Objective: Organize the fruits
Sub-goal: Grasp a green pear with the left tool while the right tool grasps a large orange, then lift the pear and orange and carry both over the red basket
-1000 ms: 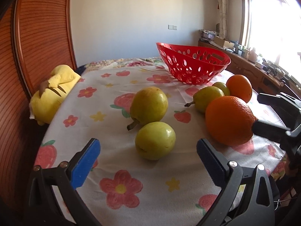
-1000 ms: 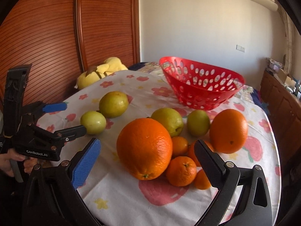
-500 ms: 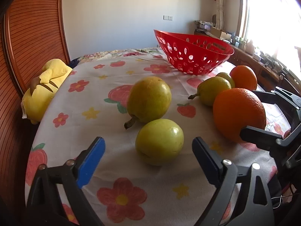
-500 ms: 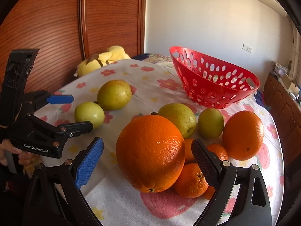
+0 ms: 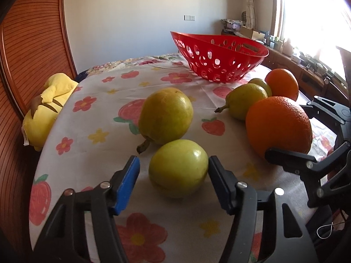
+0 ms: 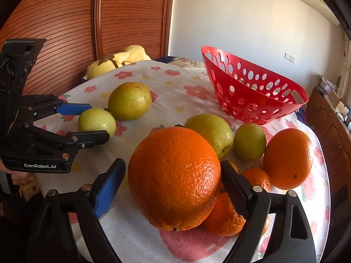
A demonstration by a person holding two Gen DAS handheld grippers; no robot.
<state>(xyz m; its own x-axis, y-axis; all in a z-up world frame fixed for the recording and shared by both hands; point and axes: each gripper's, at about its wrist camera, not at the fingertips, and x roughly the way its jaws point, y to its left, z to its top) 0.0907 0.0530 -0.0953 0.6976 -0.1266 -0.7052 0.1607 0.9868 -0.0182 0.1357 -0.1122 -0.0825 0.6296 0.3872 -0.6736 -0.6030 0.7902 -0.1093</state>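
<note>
I note my left gripper (image 5: pixel 173 171) closing around the small green fruit (image 5: pixel 178 168) at the near left of the flowered table (image 5: pixel 105 109), its right pad touching, its blue pad still clear. My right gripper (image 6: pixel 171 177) is closing around the large orange (image 6: pixel 174 178), not yet clamped; the red basket (image 6: pixel 252 94) stands far behind

Red perforated basket (image 6: pixel 252 96): upright at the far side of the flowered counter (image 5: pixel 92 118). Large orange (image 6: pixel 174 177): nearest, small oranges (image 6: pixel 256 178) behind it. Second orange (image 6: pixel 287 157), three yellow-green pears (image 5: pixel 165 115) and two small green fruits (image 5: pixel 178 167) lie loose before the basket.
</note>
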